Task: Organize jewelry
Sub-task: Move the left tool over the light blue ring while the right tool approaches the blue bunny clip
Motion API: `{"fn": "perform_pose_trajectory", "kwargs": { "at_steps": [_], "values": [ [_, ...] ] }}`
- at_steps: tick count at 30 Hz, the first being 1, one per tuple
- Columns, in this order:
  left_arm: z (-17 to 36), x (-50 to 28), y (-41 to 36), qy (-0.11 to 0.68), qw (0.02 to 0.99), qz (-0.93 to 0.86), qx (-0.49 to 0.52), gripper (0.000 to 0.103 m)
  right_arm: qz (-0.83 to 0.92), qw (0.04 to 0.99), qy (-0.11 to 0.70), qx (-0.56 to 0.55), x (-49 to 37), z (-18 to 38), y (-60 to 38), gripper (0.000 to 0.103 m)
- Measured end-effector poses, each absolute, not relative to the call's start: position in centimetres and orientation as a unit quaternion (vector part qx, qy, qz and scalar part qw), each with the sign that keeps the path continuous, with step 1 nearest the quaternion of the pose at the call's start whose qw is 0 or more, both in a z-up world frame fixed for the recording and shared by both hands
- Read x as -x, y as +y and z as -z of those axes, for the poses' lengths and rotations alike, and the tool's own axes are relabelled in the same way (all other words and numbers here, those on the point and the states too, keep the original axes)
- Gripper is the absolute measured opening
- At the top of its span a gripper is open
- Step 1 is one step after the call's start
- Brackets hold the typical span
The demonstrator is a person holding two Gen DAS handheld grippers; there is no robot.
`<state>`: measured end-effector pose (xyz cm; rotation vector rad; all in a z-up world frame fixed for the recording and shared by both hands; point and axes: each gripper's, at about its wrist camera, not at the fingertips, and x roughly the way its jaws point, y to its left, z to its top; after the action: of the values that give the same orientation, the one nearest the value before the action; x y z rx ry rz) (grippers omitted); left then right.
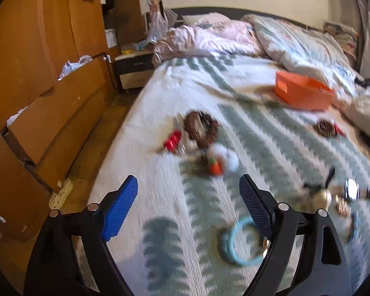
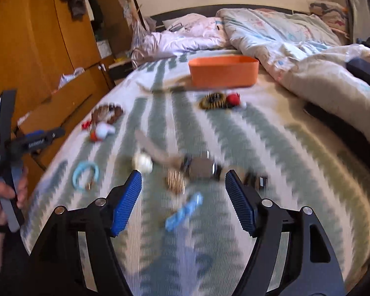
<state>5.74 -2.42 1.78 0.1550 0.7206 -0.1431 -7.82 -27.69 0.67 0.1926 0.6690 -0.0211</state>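
On the white and green bedspread (image 1: 271, 148) lies scattered jewelry. My left gripper (image 1: 188, 185) hovers open above bare cloth, short of a white pom-pom charm (image 1: 223, 160) and a brown beaded bracelet (image 1: 201, 128). A light blue bangle (image 1: 244, 244) lies by its right finger. My right gripper (image 2: 183, 175) is open too, over a blurred wristwatch (image 2: 202, 169), a gold piece (image 2: 176, 183) and a small blue item (image 2: 183, 212); nothing is gripped. An orange box (image 2: 223, 71) stands further back on the bed, with a brown spiral band (image 2: 213, 101) in front of it.
A wooden wardrobe with half-open drawers (image 1: 37, 74) runs along the left, past the bed's edge. A crumpled duvet (image 1: 296, 39) and pillows fill the far end. A nightstand (image 1: 135, 69) stands by the headboard. A person's hand (image 2: 2, 192) holds the left gripper's handle.
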Motion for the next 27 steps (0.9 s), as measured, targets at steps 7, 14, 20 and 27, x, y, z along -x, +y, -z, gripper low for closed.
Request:
{"fn": "perform_pose_trajectory", "kwargs": {
  "at_steps": [7,14,20,27],
  "values": [
    [0.8,-3.6,-3.1,0.367,0.925,0.046,-0.093,0.083,0.035,0.933,0.351,-0.070,8.4,1.0,-25.6,0.073],
    [2.2,-3.7,-3.1,0.376,0.921,0.022,-0.102,0.083,0.045,0.922,0.377,-0.075,6.8,2.3,-25.3,0.073],
    [3.0,-4.0,-3.2,0.392,0.914,0.026,-0.101,0.083,0.050,0.913,0.398,-0.079,5.8,3.3,-25.3,0.073],
    [3.5,-3.6,-4.1,0.393,0.911,0.044,-0.113,0.083,0.054,0.909,0.407,-0.077,5.3,3.9,-25.3,0.073]
  ]
}}
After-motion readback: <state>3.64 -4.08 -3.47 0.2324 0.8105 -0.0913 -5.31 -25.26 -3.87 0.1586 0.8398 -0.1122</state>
